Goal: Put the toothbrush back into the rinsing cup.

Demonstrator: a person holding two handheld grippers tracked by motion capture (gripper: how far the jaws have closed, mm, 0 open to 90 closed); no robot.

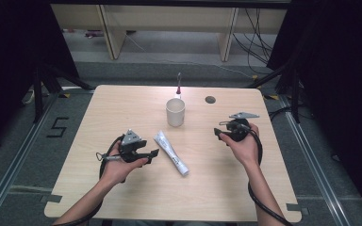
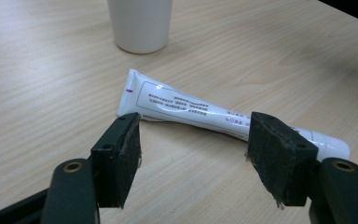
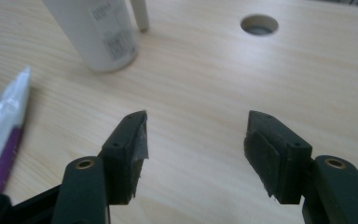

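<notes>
Left gripper (image 2: 193, 151): jaws spread wide, empty, low over the table, aimed at the tube.
Right gripper (image 3: 196, 149): jaws apart, holding nothing, over bare wood.
White plastic tube with printed text (image 2: 191, 109): lying flat on the light wooden table (image 1: 122, 103), just beyond the left jaws, not touched.
White cylindrical cup (image 1: 175, 111): upright, near the tube's flat end, well apart from both grippers.
</notes>
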